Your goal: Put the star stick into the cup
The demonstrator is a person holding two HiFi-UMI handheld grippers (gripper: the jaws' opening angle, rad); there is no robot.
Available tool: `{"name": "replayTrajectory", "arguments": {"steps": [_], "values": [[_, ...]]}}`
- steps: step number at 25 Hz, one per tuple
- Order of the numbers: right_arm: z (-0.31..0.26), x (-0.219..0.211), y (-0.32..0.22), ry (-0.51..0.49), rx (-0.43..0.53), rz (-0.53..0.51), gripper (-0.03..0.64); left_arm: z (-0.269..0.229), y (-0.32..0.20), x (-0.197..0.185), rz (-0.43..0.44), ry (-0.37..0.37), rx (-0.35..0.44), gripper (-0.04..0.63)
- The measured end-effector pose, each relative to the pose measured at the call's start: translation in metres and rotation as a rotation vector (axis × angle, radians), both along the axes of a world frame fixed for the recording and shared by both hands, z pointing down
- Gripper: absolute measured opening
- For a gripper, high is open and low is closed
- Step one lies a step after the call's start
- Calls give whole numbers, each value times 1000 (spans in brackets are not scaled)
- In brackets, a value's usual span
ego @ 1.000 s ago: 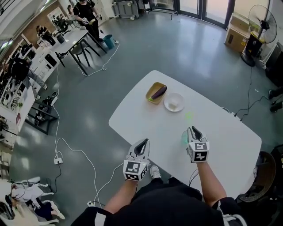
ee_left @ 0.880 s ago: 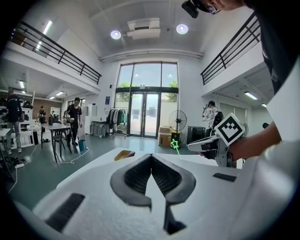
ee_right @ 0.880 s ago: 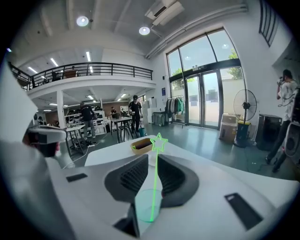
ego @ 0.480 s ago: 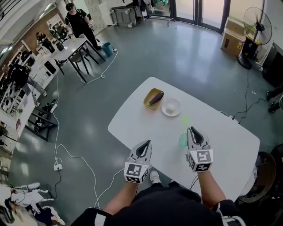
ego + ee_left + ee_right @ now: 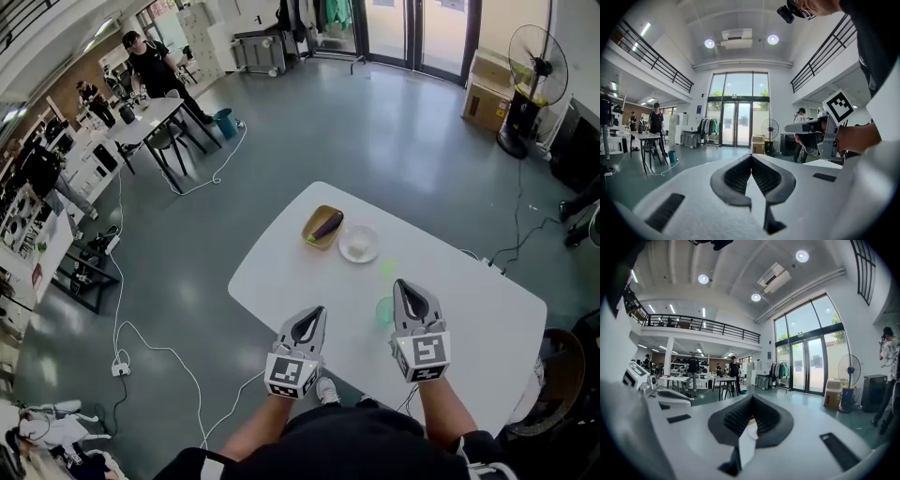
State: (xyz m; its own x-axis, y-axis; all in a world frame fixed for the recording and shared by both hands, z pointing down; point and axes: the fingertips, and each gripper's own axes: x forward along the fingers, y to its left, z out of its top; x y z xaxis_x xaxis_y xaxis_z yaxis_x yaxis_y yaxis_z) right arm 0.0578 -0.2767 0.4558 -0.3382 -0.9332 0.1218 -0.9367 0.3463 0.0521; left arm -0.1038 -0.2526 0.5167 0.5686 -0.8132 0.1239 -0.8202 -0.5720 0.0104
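Note:
On the white table, a pale green star stick lies past a translucent green cup. In the head view my right gripper hovers just right of the cup, its jaws closed and holding nothing. My left gripper hangs over the table's near edge, also shut and empty. Both gripper views look level across the room, so neither shows the cup or the stick. The left gripper has its jaws pressed together, and the right gripper likewise.
A yellow dish with a dark eggplant and a white bowl sit at the table's far side. A fan, boxes and floor cables surround the table. People stand at desks far left.
The head view has drifted, so the table sits a little lower and nearer the middle. Both grippers stay shut near the table's front edge, the right one still beside the cup.

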Motion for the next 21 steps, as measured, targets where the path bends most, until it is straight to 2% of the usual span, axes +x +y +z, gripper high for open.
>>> {"name": "replayTrajectory", "arguments": {"steps": [21], "values": [[-1, -2, -1, 13, 2, 7, 3, -4, -12, 11, 44, -7, 19, 12]]}}
